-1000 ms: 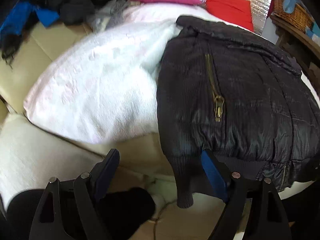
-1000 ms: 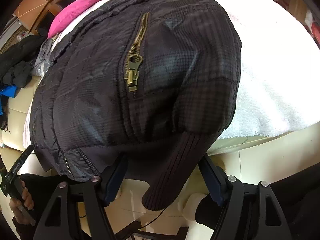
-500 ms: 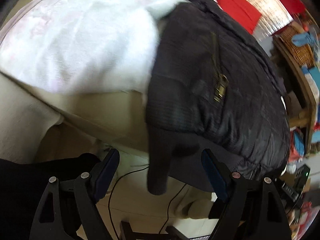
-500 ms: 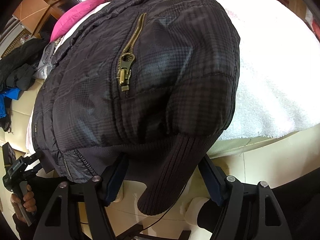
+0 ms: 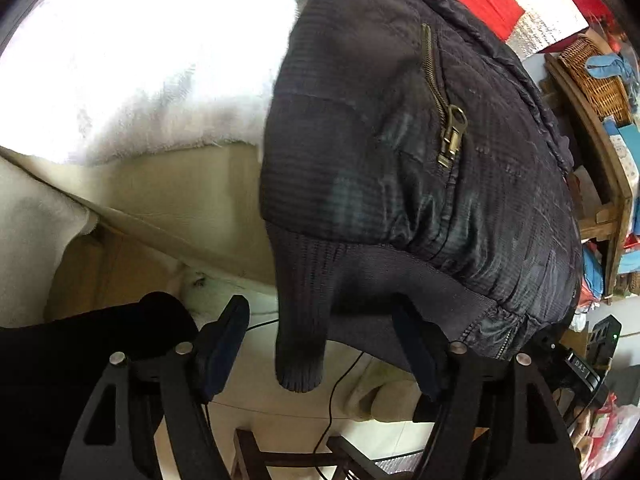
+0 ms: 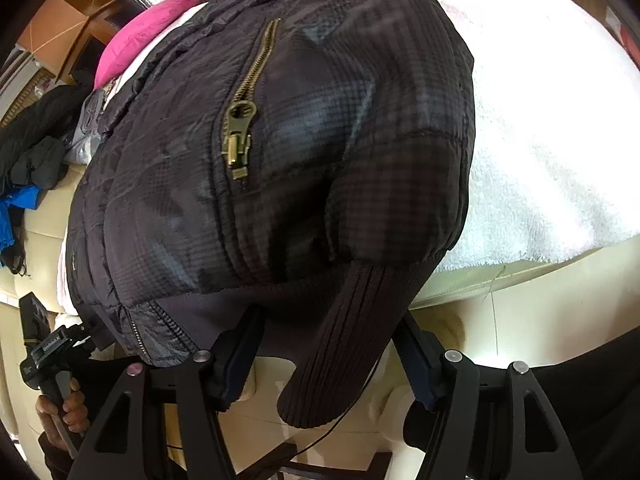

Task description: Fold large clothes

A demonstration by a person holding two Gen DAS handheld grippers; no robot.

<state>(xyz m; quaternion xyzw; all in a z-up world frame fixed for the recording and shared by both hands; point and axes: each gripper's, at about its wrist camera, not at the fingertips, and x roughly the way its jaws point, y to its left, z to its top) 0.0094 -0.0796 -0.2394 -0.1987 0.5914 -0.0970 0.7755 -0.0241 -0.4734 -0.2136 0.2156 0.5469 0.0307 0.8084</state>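
The dark jacket lies on the white blanket, its ribbed cuffs hanging over the edge between the closing, not yet gripping left gripper and right gripper.

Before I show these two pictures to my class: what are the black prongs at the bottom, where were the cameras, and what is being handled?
No robot here: a person holds a two-finger gripper in each hand, each with a camera looking along its fingers. One view shows the left gripper, the other the right gripper. A dark quilted jacket with a brass zipper lies on a white fleecy blanket. A ribbed cuff hangs between the left fingers, another between the right. Both jaws are closing; neither visibly pinches the fabric yet.
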